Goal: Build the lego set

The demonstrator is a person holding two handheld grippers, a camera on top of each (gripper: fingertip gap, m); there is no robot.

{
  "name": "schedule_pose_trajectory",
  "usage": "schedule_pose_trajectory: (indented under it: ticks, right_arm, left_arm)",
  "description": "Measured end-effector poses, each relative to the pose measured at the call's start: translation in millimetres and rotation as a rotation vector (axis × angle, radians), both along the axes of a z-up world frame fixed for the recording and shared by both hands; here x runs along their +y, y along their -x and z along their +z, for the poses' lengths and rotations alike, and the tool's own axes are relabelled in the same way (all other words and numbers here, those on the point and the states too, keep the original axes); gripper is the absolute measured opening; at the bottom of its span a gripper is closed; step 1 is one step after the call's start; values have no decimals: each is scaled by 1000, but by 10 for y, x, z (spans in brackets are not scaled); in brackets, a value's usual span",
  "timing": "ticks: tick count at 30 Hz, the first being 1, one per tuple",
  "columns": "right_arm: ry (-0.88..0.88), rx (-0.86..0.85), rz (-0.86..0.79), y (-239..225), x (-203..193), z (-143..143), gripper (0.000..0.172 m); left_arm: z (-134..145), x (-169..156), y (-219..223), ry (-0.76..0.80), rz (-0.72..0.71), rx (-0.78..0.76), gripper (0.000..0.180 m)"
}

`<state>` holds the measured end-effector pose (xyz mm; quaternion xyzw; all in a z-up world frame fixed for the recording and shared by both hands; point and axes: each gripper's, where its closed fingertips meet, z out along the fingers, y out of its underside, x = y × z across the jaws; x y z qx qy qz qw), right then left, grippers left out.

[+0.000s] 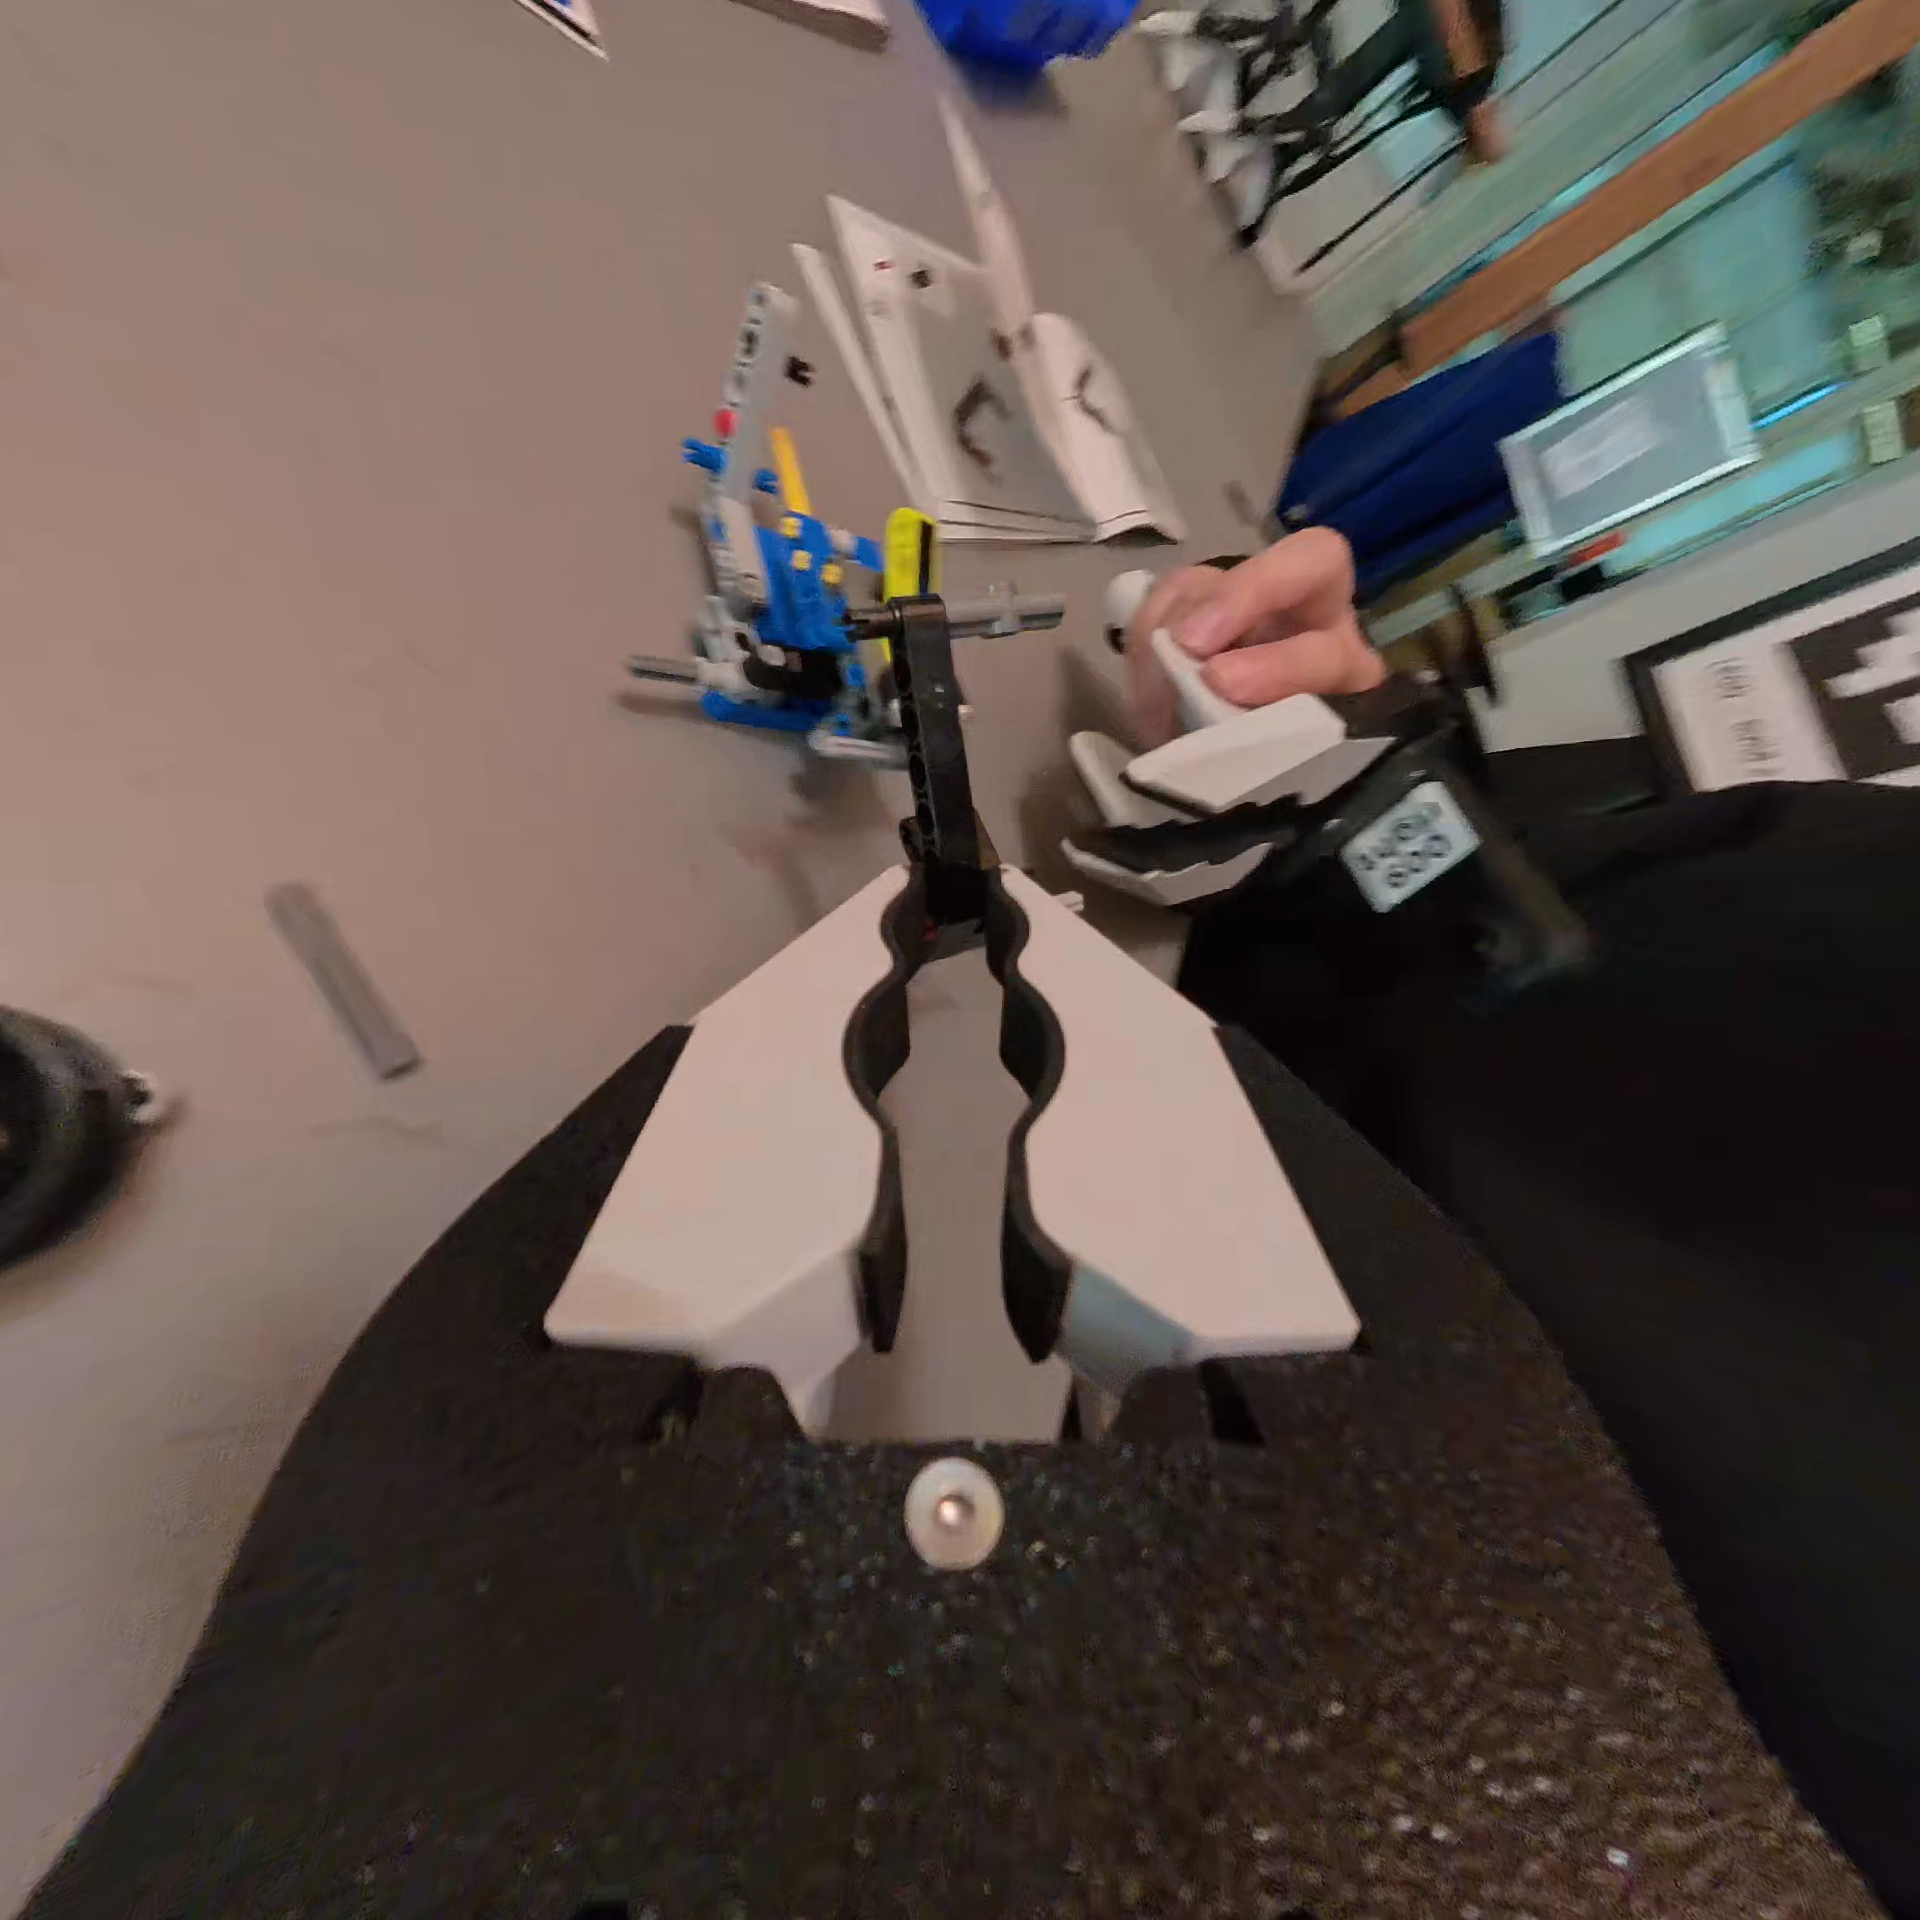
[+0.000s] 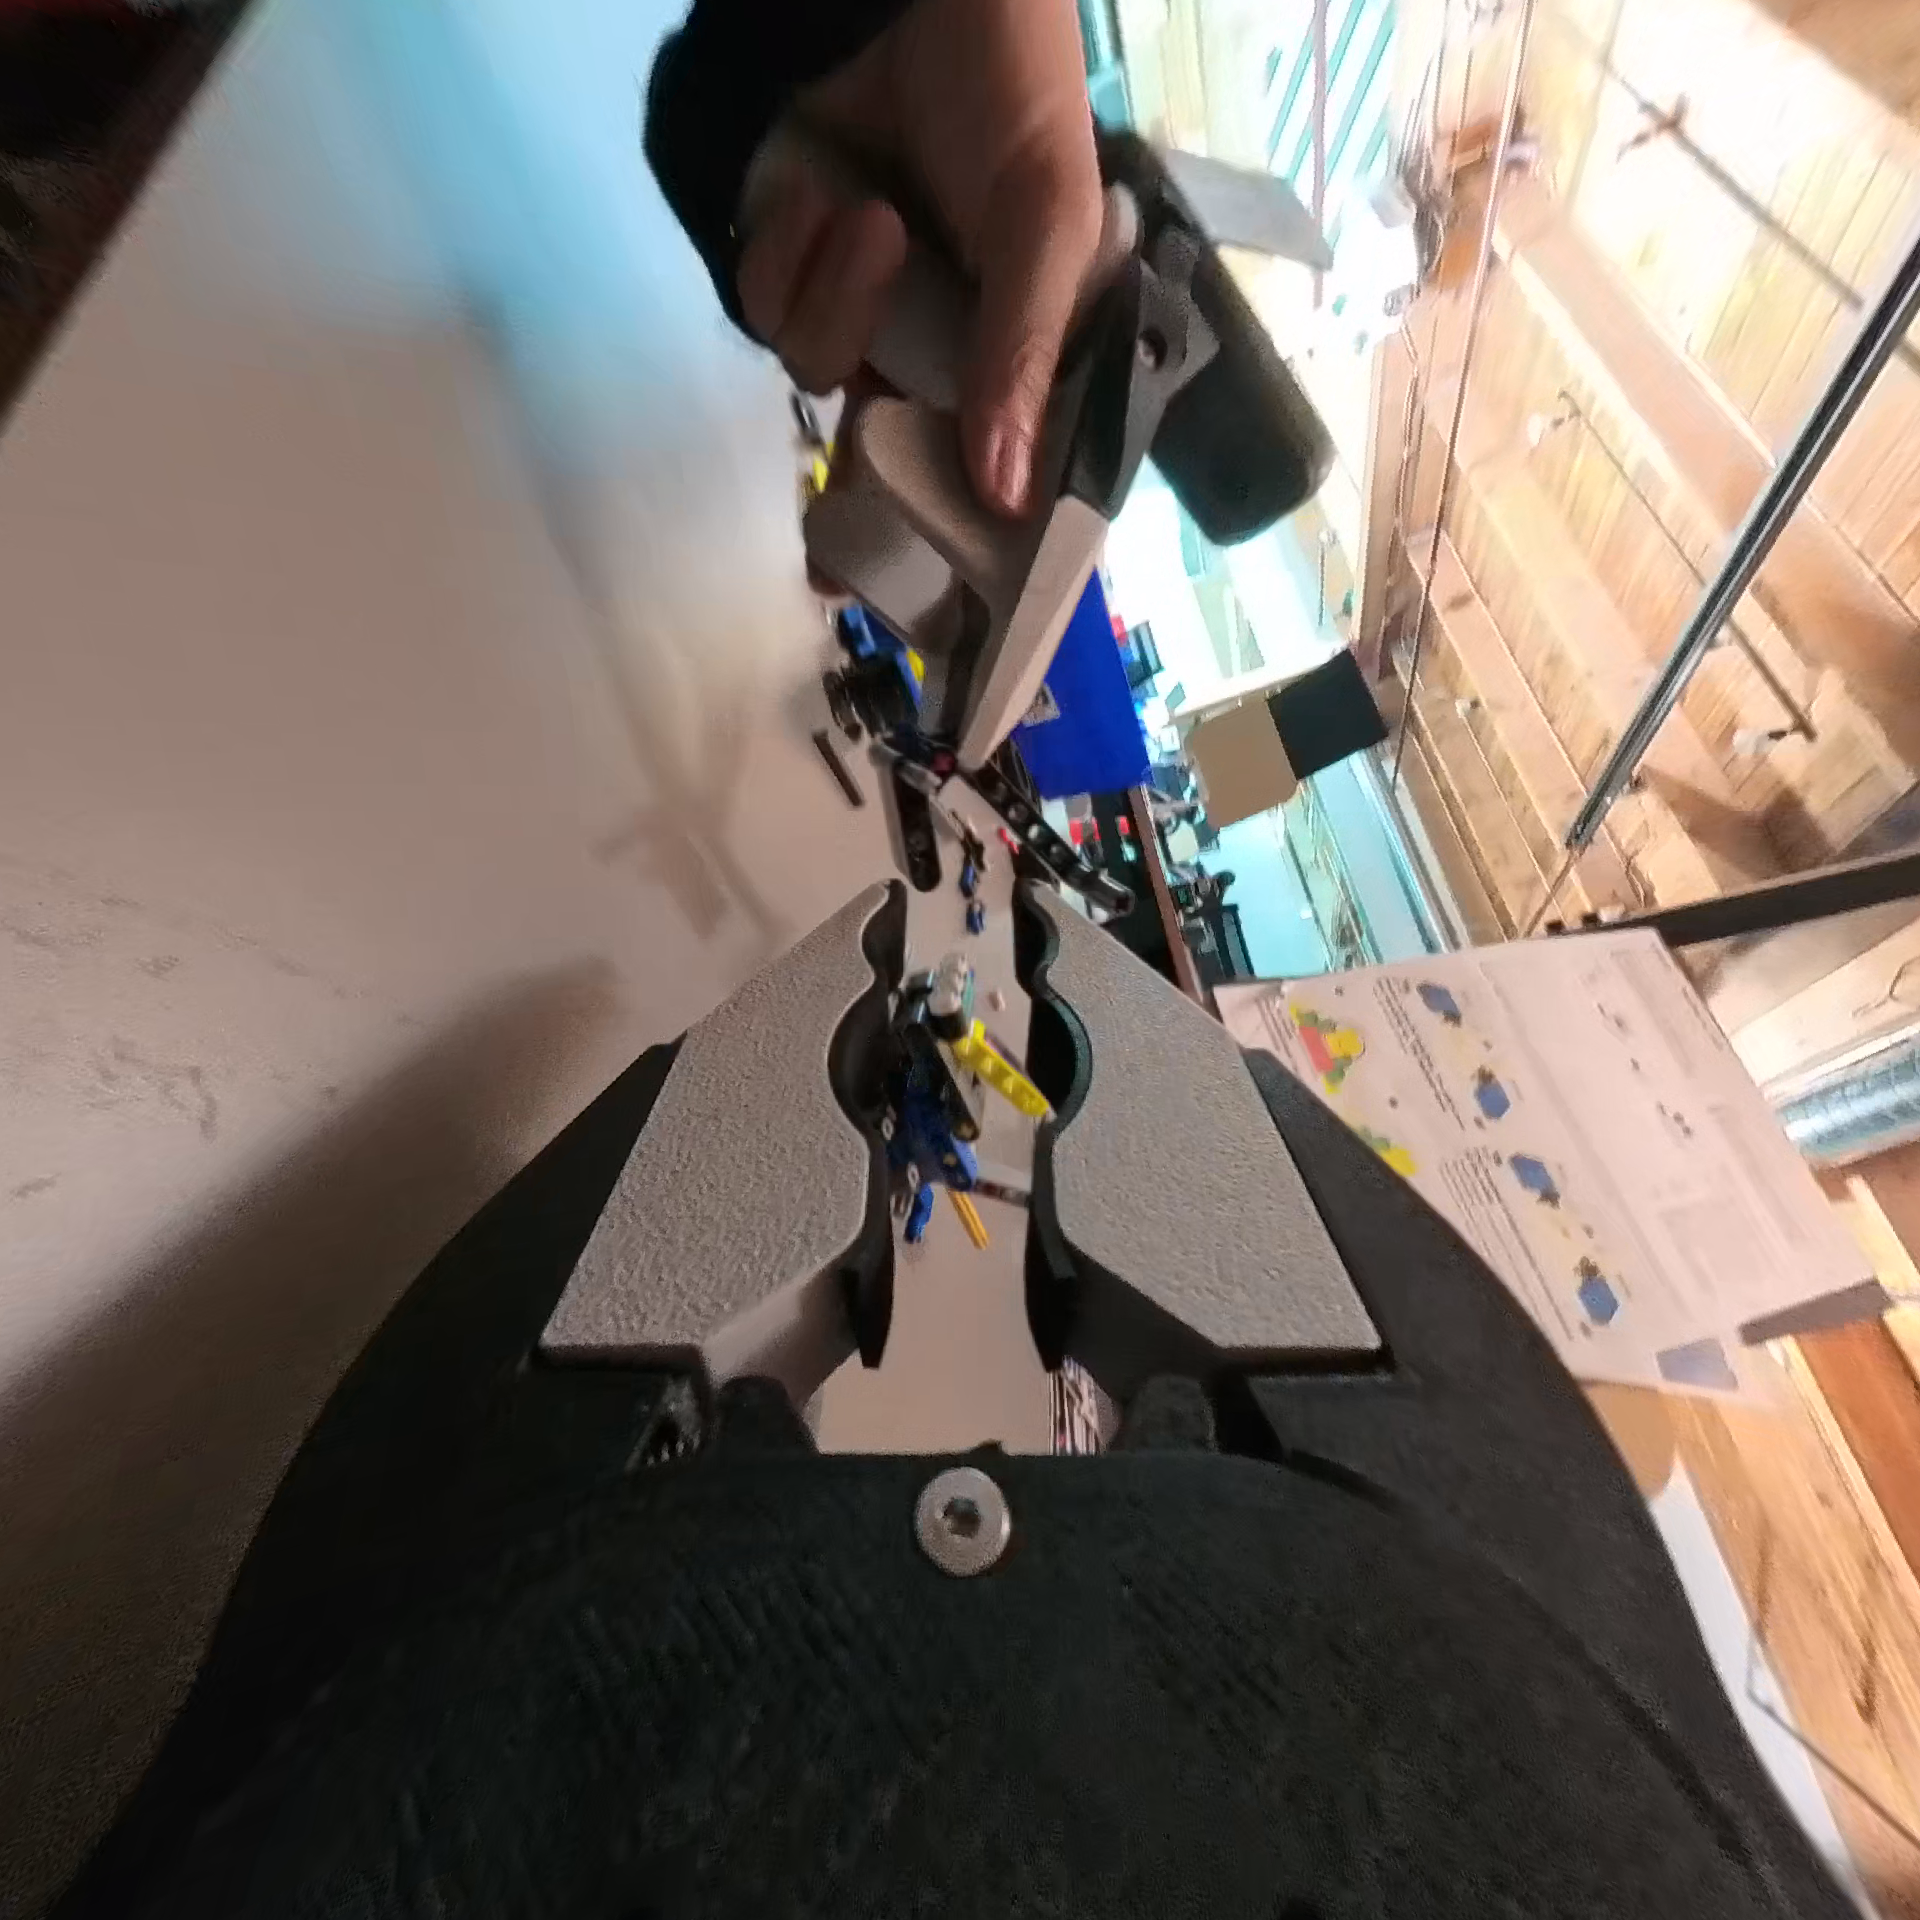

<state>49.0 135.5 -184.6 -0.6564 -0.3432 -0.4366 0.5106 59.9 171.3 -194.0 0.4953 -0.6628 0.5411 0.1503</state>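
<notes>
The left gripper (image 1: 951, 904) is clamped on the near end of a black beam (image 1: 935, 727), which juts away toward the blue model (image 1: 790, 613) on the table (image 1: 364, 520); the right gripper (image 2: 961, 914) has its jaws apart and bare, above scattered bricks (image 2: 956, 1081), with an instruction sheet (image 2: 1558, 1122) on the right.

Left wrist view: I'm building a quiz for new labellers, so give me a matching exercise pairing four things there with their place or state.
Things:
1. black holed beam
2. grey tube
3. blue toy assembly
4. instruction sheets

Places or states:
A. lying alone on the table at left
B. spread out beyond the blue model
C. clamped in the left gripper jaws
D. on the table behind the beam

Pairs: 1-C, 2-A, 3-D, 4-B
</notes>
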Motion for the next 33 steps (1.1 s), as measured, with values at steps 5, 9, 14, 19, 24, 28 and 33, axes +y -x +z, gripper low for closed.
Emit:
schedule_pose_trajectory:
  ticks: [5, 9, 14, 19, 24, 28, 33]
  right_arm:
    - [64, 96, 34, 118, 9, 43, 31]
    - [52, 89, 89, 195, -15, 155, 29]
    - [122, 94, 149, 252, -60, 122, 12]
    - [67, 237, 111, 164, -73, 172, 5]
    - [-165, 711, 180, 96, -152, 505, 5]
    - [-344, 1043, 217, -85, -298, 715, 4]
    - [-477, 1382, 299, -218, -478, 811, 4]
  left_arm:
    - [184, -115, 171, 148, -97, -4, 7]
    - [210, -262, 263, 151, -176, -11, 7]
    - [234, -415, 269, 140, -210, -14, 7]
    - [341, -461, 142, 146, -152, -97, 8]
    - [660, -492, 58, 266, -124, -310, 16]
    - [817, -564, 143, 301, -165, -465, 16]
    - [774, -689, 25, 129, -108, -656, 16]
